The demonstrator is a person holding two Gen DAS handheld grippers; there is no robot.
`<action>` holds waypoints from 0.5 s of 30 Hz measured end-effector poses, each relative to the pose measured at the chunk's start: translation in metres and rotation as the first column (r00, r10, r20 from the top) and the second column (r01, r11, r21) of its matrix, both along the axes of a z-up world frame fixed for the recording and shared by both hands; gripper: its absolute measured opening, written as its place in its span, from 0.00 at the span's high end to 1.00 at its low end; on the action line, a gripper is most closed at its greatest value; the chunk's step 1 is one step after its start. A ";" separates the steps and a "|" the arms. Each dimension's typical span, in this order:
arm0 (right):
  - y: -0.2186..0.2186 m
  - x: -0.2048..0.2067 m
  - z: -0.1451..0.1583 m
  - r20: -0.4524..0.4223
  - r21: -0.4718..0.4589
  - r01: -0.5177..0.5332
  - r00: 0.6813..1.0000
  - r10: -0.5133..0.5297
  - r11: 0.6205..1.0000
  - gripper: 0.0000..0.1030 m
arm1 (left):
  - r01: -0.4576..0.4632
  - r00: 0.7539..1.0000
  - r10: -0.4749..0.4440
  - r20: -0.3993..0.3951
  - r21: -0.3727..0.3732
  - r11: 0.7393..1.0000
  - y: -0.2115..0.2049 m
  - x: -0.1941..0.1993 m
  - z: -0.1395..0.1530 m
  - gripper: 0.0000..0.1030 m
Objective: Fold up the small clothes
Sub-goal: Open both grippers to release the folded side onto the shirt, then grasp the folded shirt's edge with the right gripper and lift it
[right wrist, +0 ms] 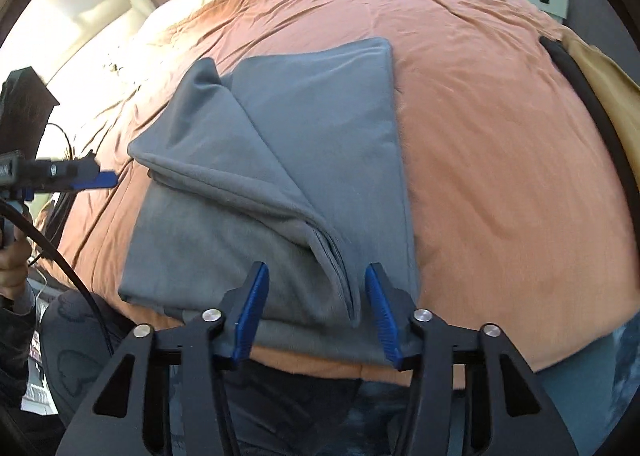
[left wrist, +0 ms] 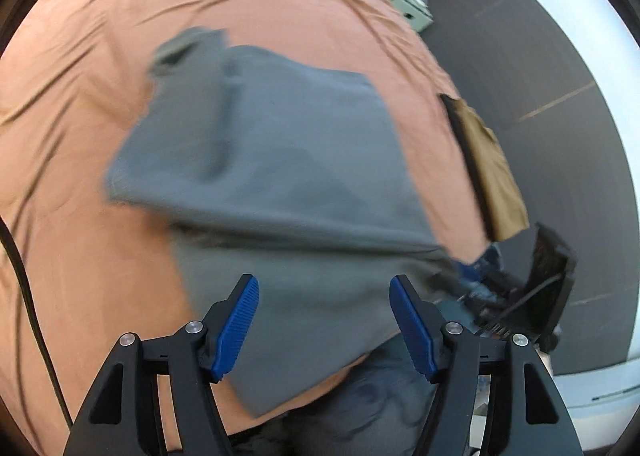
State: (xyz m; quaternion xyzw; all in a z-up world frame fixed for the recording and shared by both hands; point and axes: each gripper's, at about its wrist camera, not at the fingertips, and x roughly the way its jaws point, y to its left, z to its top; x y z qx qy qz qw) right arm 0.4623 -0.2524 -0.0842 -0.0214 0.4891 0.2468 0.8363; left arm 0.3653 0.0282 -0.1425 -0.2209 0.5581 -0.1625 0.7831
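Fingers on the left gripper (left wrist: 324, 330) stand spread wide with nothing between the blue pads; the grey garment (left wrist: 276, 175) lies just beyond and beneath their tips, blurred in this view. Moving right, the right gripper (right wrist: 316, 314) hangs over the near edge of the same cloth (right wrist: 280, 183), its fingers (right wrist: 250, 316) apart and released, though narrower than the left pair. Between them sits the lower tip of a folded flap, a layered corner that runs diagonally up and to the left across the cloth; the pads flank it without pressing on it.

The garment is partly folded and rests on the orange bedspread (right wrist: 500, 135), close to the near edge of the bed, its long axis running away from the person toward the far end. From the right wrist view the left gripper shows at the far left, off the cloth's left edge and apart from it.

The next pinch likely turns on that flap corner: it lies straight ahead of the right fingers, so the right hand seems the nearer one. The left hand would have to come in across the cloth's left side to take a matching edge.
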 end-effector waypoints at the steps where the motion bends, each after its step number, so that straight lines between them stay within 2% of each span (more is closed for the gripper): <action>1: 0.004 0.003 0.000 0.005 -0.020 -0.010 1.000 0.010 1.000 0.59 | -0.011 1.000 0.011 -0.008 0.013 1.000 0.008 -0.005 -0.004 0.33; 5: 0.017 0.013 0.000 0.013 -0.114 -0.042 0.999 0.044 0.993 0.67 | -0.042 0.998 0.043 -0.036 0.047 0.998 0.028 -0.020 -0.021 0.33; 11: 0.048 0.023 -0.007 -0.005 -0.282 -0.128 0.991 0.132 0.951 0.68 | -0.047 0.995 0.052 -0.085 0.061 0.997 0.041 -0.036 -0.043 0.33; 15: 0.071 0.033 -0.007 0.005 -0.336 -0.164 0.984 0.176 0.927 0.68 | -0.025 0.993 0.034 -0.109 0.077 0.997 0.037 -0.037 -0.056 0.33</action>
